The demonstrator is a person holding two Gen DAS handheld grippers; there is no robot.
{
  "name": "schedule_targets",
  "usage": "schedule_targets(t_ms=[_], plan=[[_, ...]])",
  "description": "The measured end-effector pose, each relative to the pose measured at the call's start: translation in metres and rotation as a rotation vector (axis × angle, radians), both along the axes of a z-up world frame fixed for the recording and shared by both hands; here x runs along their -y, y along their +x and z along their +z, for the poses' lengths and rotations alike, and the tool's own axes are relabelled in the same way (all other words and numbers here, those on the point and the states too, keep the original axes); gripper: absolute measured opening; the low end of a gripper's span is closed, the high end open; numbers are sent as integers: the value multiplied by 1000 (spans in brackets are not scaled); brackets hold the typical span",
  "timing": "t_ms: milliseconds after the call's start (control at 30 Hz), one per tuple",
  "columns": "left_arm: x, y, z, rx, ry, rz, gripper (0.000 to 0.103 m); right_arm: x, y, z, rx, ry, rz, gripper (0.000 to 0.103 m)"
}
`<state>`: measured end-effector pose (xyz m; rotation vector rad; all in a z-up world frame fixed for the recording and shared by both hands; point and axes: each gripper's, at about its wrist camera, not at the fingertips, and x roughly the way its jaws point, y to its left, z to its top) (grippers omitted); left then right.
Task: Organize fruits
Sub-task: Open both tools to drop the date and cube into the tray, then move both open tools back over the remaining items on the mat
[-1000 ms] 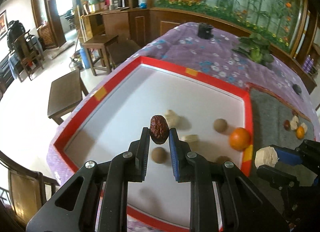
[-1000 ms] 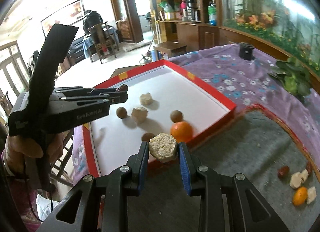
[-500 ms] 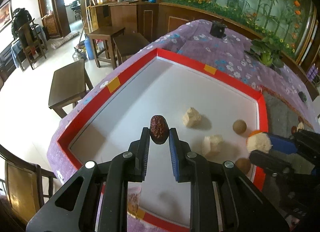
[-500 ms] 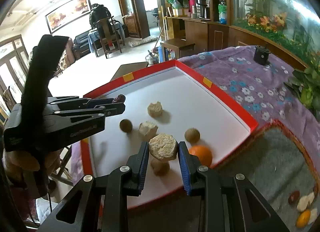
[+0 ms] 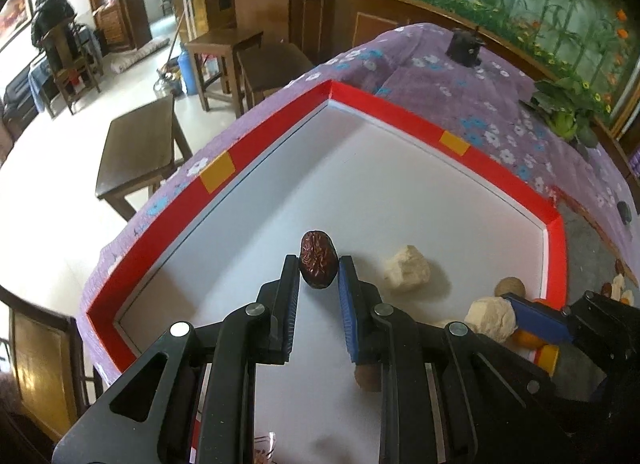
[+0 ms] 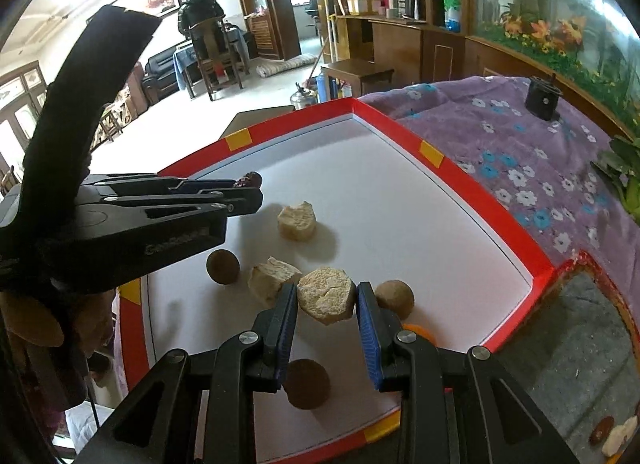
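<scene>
Two grippers over one red-rimmed white tray (image 6: 492, 200), both loaded. Left gripper (image 5: 319, 264) clamped narrow on a single wrinkled dark red date (image 5: 318, 258), pinched at the fingertips and raised clear of the tray floor. Right gripper (image 6: 326, 298) closed on one pale crumbly chunk (image 6: 327, 296), likewise gripped at the tips above the tray. Loose on the tray, seen from the right wrist: two more pale chunks, one (image 6: 297, 220) ahead of the right gripper and one (image 6: 272, 278) just to the left of its left finger; three brown round fruits, one (image 6: 223, 266) further left below the left gripper, one (image 6: 394, 298) just beyond the right finger, one (image 6: 307, 384) low between the two fingers; one orange fruit (image 6: 416, 332) mostly hidden behind the right finger. Nothing lying under the date except bare white floor, the nearest chunk off to the right of it. Right of the tray, a grey mat (image 6: 572, 344) with a small cluster at the far lower corner: another date (image 6: 600, 430) and a pale piece (image 6: 618, 438), cut off by the frame. Purple flowered cloth (image 6: 520, 152) under everything, a small black cylinder (image 6: 542, 102) standing on it far ahead.
</scene>
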<state>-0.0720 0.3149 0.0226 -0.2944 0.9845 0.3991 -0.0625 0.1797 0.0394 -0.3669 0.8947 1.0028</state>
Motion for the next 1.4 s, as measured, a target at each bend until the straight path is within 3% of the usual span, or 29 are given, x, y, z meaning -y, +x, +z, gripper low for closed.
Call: schedule_targets(t_ms=[33,67,133,167,367,467,567,733,900,1033,1167,1400], plan=[[-1,1,-1,-5,-2,3,26,-1,0,0,-2,1,1,31],[-1,1,-2,-11,2,7,40,0,0,1,-9,6,2,33],[1,-1,-1,-2,21,14,53,5,-1,3,-18,21,0,39],[2,-1,0,6,25,14,54,8,-3,5,-16,28,-3,41],[17,-11,15,53,84,17,54,40,-14,25,16,113,-51,43],[29,-17,26,96,110,11,54,61,-21,36,41,163,-77,55],[47,-23,36,130,144,-9,54,85,-27,45,69,184,-122,59],[84,-26,42,167,123,-92,54,131,-29,51,100,216,-232,66],[128,-25,44,215,68,-177,54,182,-30,46,133,203,-341,68],[169,-16,42,200,111,-250,54,223,-31,38,98,168,-403,68],[204,-6,37,179,74,-322,54,260,-38,37,120,178,-451,68],[257,6,33,168,52,-420,54,314,-44,34,183,98,-576,69]])
